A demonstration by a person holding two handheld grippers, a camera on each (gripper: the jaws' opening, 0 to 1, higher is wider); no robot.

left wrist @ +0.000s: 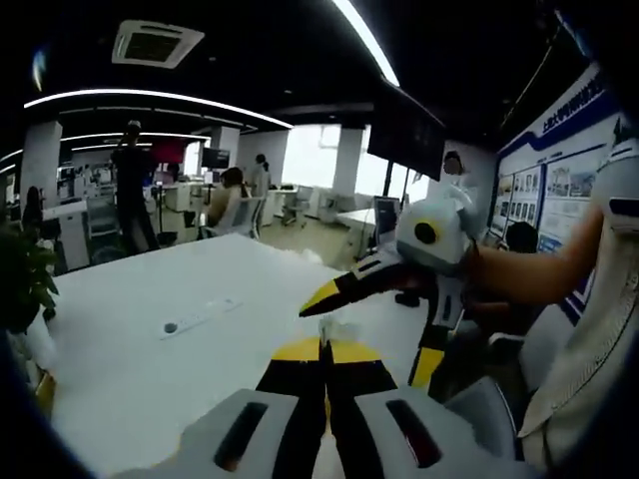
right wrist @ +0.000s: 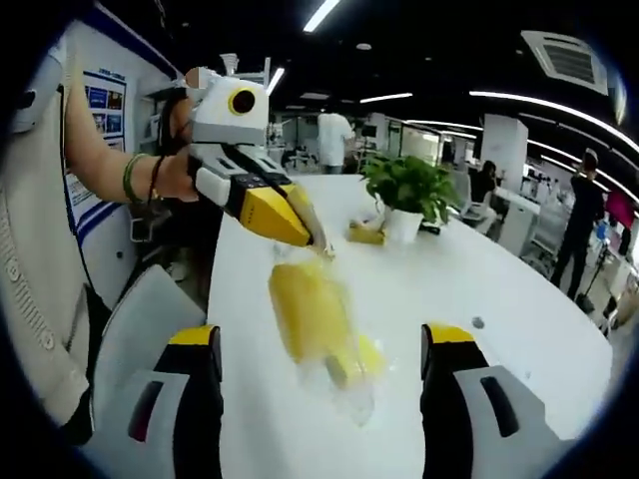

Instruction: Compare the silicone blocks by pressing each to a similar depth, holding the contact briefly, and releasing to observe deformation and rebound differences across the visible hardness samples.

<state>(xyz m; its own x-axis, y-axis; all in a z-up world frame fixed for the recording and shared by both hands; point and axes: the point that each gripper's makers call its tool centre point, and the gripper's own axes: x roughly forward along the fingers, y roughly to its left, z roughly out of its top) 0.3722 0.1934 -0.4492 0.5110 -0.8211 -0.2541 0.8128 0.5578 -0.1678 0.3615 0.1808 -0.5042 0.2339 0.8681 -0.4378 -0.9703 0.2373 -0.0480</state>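
We are keeping the left claw (left wrist: 324,344) closed, its yellow tips together over the white desk (left wrist: 150,359). We are holding the right claw (right wrist: 324,339) wide open around a blurred yellow block (right wrist: 310,309) lying on the desk, while the left claw is touching down just beyond it. A potted plant (right wrist: 407,192) is standing farther back.

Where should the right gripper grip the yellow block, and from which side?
Probably mid-length, across its two long sides. The yellow block lies flat on the white table, long axis running away between the open jaws of the right gripper, so come straight in from its near end. The left gripper, jaws shut, sits at the far end; stay short of it.
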